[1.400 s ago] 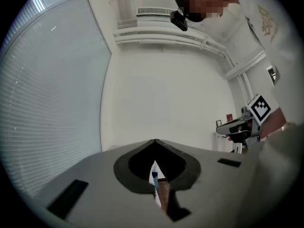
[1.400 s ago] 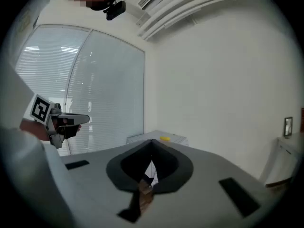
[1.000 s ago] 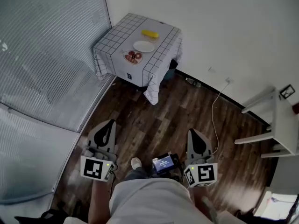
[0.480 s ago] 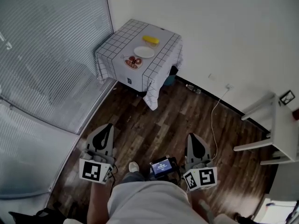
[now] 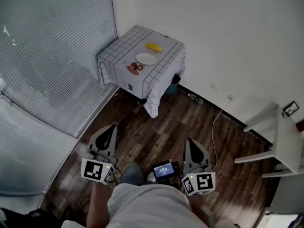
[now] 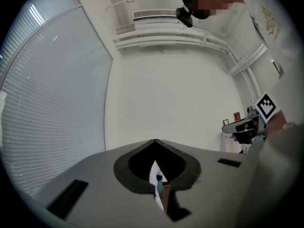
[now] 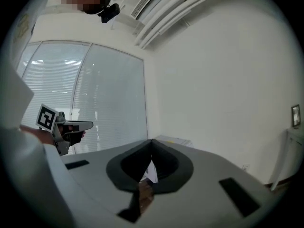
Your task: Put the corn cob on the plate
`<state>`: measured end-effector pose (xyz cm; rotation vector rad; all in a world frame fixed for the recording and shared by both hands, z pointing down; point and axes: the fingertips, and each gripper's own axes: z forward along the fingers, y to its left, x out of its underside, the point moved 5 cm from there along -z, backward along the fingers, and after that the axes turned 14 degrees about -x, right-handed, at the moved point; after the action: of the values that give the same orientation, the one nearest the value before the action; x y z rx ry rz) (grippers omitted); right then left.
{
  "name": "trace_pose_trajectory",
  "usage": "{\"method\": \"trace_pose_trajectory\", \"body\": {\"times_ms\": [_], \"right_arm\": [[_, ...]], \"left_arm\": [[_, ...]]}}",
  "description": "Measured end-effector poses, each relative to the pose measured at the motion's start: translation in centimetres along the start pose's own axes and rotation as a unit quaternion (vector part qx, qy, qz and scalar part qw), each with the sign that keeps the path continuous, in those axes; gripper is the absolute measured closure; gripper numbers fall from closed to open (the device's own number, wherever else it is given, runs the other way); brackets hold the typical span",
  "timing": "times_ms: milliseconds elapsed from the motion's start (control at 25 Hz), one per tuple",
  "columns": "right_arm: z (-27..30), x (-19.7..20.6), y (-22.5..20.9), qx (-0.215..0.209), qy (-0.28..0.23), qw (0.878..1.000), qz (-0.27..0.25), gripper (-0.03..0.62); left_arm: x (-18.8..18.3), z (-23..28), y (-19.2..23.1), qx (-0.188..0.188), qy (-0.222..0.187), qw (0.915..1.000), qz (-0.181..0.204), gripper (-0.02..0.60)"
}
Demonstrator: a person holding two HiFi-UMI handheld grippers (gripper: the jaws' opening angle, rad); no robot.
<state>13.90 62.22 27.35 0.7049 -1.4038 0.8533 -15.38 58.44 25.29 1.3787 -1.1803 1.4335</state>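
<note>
Head view steeply down, far from table (image 5: pixel 118 51); gripper views level, toward same corner (image 6: pixel 106 103)

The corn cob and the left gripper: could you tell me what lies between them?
Head view: from the left gripper, wood floor, the checked tablecloth, a small dish, then the white plate before the corn cob.

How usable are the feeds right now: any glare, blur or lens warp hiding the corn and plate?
Head view: even light, sharp; corn cob and plate small but clear on the checked table; edges bend. Left gripper view: heavy fisheye, dark corners, left gripper shut and blurred. Right gripper view: same warp, right gripper soft, blinds bright without glare.
</note>
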Motion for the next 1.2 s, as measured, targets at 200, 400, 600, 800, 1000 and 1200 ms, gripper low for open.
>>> {"method": "trace_pose_trajectory", "body": {"times_ms": [200,400,600,800,1000,1200], "right_arm": [[0.9,-0.1,-1.4,0.001,-0.008,1.000,0.002,0.588],[3.8,-0.1,-3.3,0.002,-0.004,1.000,-0.003,0.588],[9.3,0.0,-5.5,0.000,0.003,1.000,-0.006,0.588],[16.4,-0.1,-8.6,0.003,0.029,1.000,-0.011,0.588],[24.1,-0.2,-11.9,0.021,0.042,0.999,-0.015,0.588],[31.3,-0.3,-15.0,0.036,0.053,0.998,-0.026,0.588]], "left_arm": [[0.3,1.9,-0.4,0.004,-0.001,1.0000,0.001,0.574],[0.9,5.8,-0.2,0.011,-0.005,0.9999,-0.005,0.574],[1.9,11.8,1.8,0.010,-0.013,0.9998,-0.015,0.574],[2.0,18.8,4.7,0.006,-0.030,0.9995,-0.008,0.574],[3.4,26.6,8.8,0.008,-0.020,0.9996,-0.018,0.574],[5.1,33.4,12.2,0.025,0.004,0.9994,-0.022,0.574]]}}
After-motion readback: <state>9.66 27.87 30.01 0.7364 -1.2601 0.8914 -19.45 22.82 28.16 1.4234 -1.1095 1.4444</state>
